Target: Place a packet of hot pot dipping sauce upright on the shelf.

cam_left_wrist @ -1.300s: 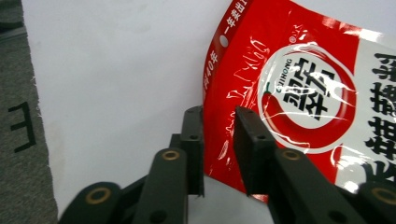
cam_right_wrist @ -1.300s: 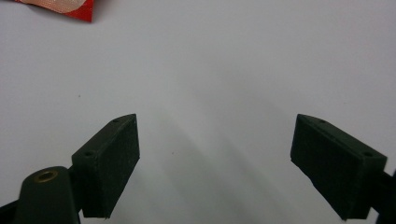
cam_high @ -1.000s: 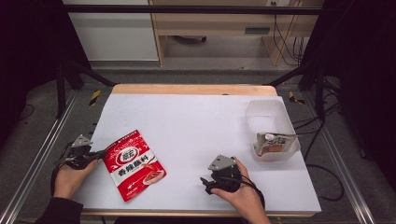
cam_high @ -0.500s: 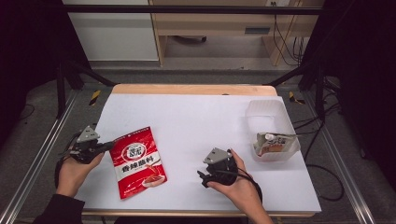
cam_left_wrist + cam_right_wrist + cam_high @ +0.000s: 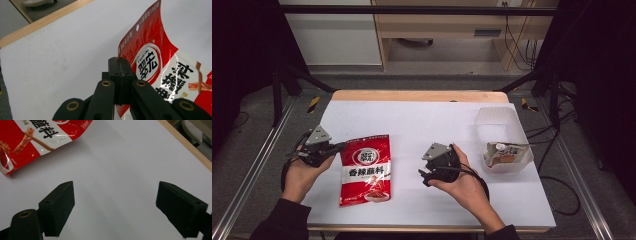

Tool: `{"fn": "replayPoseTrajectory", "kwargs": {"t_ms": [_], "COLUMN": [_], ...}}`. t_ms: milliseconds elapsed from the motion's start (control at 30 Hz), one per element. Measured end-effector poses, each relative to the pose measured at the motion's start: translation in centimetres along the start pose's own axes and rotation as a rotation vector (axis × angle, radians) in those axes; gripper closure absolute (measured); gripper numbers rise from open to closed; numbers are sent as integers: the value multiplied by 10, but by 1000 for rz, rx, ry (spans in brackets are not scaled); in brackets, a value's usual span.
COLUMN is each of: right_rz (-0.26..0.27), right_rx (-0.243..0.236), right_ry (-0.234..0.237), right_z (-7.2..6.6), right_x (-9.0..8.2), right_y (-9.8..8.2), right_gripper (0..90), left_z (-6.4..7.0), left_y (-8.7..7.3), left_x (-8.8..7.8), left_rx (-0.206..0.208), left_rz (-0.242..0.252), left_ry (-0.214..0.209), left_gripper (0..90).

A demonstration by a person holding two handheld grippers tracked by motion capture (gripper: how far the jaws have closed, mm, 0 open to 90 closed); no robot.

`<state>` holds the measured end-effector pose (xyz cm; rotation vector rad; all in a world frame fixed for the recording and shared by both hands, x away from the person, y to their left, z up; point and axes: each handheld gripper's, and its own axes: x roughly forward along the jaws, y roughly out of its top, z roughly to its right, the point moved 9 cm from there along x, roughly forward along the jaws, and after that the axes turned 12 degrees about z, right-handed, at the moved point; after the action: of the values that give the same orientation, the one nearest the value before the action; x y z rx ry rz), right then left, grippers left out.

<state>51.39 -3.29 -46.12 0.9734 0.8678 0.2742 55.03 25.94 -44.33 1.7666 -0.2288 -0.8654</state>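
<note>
Claw on my left (image 5: 119,75) is pinching the edge of the glossy red-and-white foil snack pouch (image 5: 160,67); its own view confirms the grip, jaws pressed together on the film. From the high view I note that pouch (image 5: 367,170) lying on the white surface (image 5: 422,125), between both hands. Right claw (image 5: 115,207) stands spread, nothing between the jaws. High view alone records a clear plastic tub (image 5: 504,142) at the right, holding a small packet.
</note>
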Motion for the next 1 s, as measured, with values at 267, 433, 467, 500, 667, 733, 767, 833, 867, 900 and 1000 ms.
{"fn": "replayPoseTrajectory", "kwargs": {"t_ms": [267,433,467,500,667,733,767,833,867,900,1000], "right_rz": [1,1,3,3,-5,-7,-7,-7,-5,-7,-13], "right_rx": [-7,-15,-12,-14,-26,-32,-38,-44,-50,-55,-63], "right_ry": [-3,-8,-10,-10,-8,-10,-9,-5,-2,-1,11], "right_z": [7,11,11,12,12,12,12,11,11,11,9], "right_x": [0,0,0,0,3,5,6,8,9,10,14], "right_y": [11,16,17,17,20,23,25,29,31,33,38], "right_gripper": [159,159,159,159,160,160,160,160,161,161,164], "left_z": [12,16,17,18,19,20,20,21,22,22,26], "left_y": [17,22,23,23,27,29,29,31,32,33,37], "left_x": [10,14,15,16,15,15,15,15,15,15,15], "left_rx": [37,43,44,39,51,52,54,56,59,58,58], "left_rz": [13,23,25,30,36,42,45,52,54,59,72], "left_ry": [-9,-4,-2,0,4,11,12,15,17,17,13], "left_gripper": [900,900,900,900,900,900,900,900,900,900,900]}}
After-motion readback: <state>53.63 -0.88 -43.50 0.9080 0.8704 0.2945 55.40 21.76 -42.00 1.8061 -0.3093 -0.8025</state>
